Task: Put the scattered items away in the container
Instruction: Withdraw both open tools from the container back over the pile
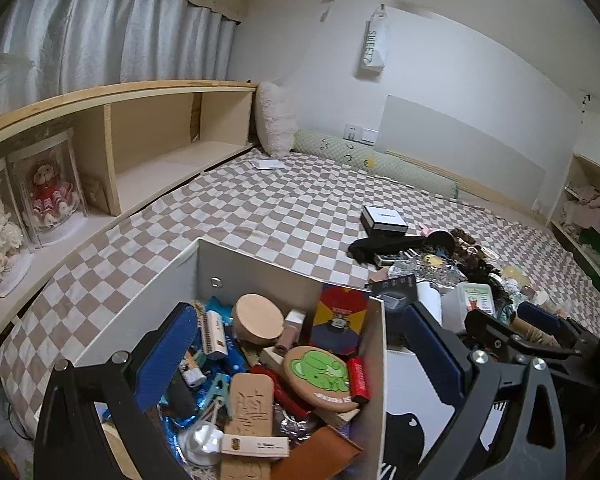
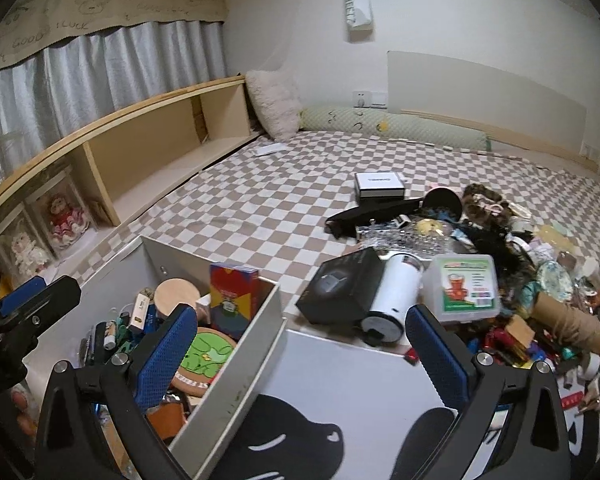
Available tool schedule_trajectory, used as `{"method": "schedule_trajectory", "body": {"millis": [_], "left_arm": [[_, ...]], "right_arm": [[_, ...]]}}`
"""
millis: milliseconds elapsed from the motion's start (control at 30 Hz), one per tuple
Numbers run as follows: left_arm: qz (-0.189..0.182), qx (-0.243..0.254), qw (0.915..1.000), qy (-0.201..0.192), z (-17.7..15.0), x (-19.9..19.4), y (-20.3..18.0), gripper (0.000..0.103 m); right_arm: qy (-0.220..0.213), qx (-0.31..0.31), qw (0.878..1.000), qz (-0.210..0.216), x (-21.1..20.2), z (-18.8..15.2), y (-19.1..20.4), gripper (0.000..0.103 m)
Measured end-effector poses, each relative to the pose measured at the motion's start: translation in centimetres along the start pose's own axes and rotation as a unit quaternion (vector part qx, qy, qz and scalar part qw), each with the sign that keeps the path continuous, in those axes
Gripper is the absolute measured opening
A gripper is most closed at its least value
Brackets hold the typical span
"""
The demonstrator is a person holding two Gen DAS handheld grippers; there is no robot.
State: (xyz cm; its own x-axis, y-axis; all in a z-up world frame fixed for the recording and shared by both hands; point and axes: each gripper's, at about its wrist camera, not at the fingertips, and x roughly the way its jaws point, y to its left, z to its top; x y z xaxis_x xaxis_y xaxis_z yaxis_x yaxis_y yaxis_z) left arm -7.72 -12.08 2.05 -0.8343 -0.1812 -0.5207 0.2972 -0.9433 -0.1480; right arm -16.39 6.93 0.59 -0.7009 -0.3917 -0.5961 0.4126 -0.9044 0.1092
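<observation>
The left gripper (image 1: 296, 356) hangs wide open and empty over the white box (image 1: 260, 264) at lower centre, already crowded with a round wooden lid (image 1: 258, 317) and a green coaster (image 1: 320, 372). The right gripper (image 2: 300, 344) is likewise spread wide, holding nothing, straddling the box's right wall. The scattered pile (image 2: 480, 260), including a white cup (image 2: 388, 300) and a black carton (image 2: 340, 286), lies on the checkered bedspread (image 2: 260, 200) at centre right.

A home bedroom: checkered bed (image 1: 284, 208) with pillow (image 1: 274, 118) and bolster (image 1: 380, 162), curtained window (image 1: 100, 40), wooden shelf (image 1: 152, 140) holding boxed dolls (image 1: 50, 190).
</observation>
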Motion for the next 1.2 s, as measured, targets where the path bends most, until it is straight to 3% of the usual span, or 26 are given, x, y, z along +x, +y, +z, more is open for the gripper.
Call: {"method": "schedule_trajectory", "body": {"millis": [167,733,1200], "left_arm": [[-0.002,0.023,0.9997,-0.009,-0.5,-0.1,-1.8,0.103],[-0.08,0.056,0.9948,0.03,-3.2,1.7,-8.2,0.103],[-0.147,0.094,0.9828,0.06,-6.0,2.4,-14.6,0.103]], "right_arm": [[-0.007,0.003,1.0,-0.02,-1.2,-0.4,-1.9,0.103],[0.005,0.043,0.995,-0.085,-3.8,-3.3,-10.3,0.103],[0.015,0.065,0.989,-0.134,-6.2,-6.4,-17.1,0.103]]}}
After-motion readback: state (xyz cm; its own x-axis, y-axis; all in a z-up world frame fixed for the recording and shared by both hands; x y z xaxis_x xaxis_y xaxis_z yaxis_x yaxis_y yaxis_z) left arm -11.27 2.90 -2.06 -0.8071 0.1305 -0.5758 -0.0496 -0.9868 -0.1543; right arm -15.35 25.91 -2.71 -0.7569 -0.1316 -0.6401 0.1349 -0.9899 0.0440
